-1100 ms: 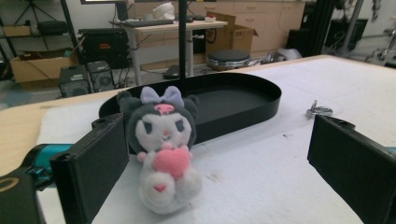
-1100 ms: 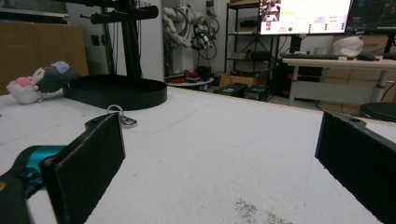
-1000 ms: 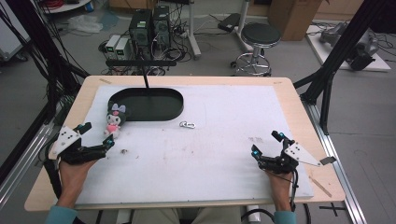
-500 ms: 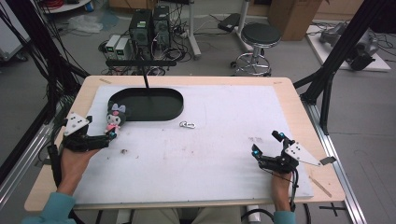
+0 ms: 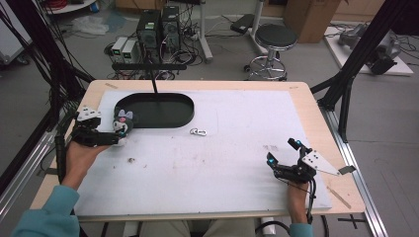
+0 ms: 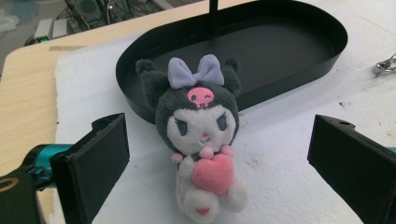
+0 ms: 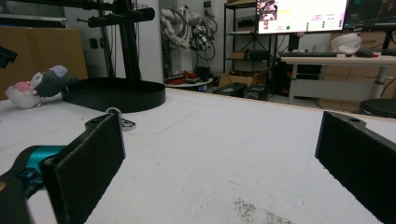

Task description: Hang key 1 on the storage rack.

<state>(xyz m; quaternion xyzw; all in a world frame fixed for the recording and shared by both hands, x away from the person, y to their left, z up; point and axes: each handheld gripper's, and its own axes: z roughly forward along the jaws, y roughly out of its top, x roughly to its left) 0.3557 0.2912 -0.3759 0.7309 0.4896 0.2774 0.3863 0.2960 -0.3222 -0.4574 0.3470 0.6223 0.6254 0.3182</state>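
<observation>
My left gripper has its jaws spread wide on either side of the plush doll, not touching it; the doll (grey hood, lilac bow, pink heart at its chest) lies on the white mat, its head against the rim of the black oval tray at 12 o'clock; a small metal clasp sits at 3 o'clock of the doll; my right gripper rests gaping with nothing between its jaws, well apart at 4 o'clock
</observation>
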